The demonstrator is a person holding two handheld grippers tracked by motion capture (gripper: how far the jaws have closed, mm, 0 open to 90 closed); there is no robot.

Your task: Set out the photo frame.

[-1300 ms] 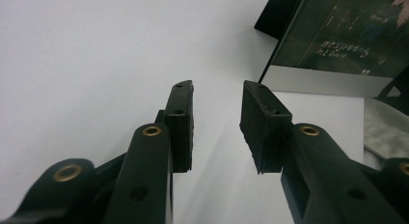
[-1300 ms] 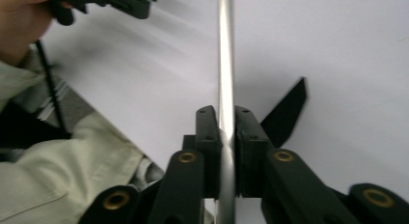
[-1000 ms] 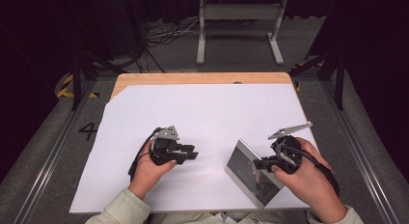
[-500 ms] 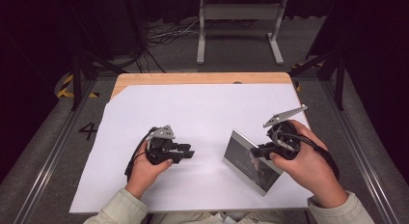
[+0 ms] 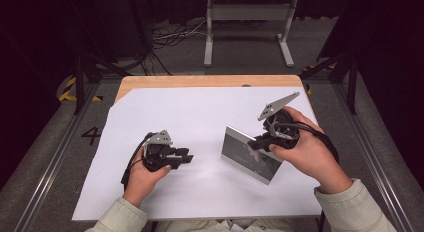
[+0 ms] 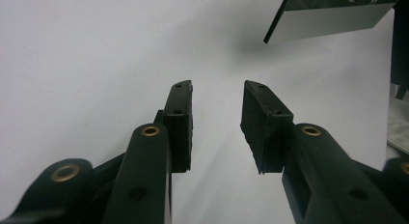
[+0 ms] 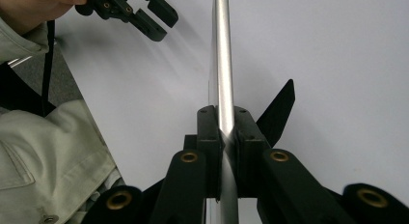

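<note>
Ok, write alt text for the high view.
The right gripper clamps the edge of a flat silver panel, holding it tilted above a table covered in white sheet. The left gripper rests on the sheet with open, empty jaws, apart from the panel.

My left gripper (image 5: 186, 157): low over the white sheet (image 5: 200, 117), near its front-left, jaws level, parted, nothing between the pads (image 6: 179, 122). My right gripper (image 5: 256, 142): raised above the sheet's right side, wrist cocked, pads (image 7: 208, 137) clamped on the edge of a thin panel (image 5: 250, 154). Both sleeves enter at the sheet's front edge.
</note>
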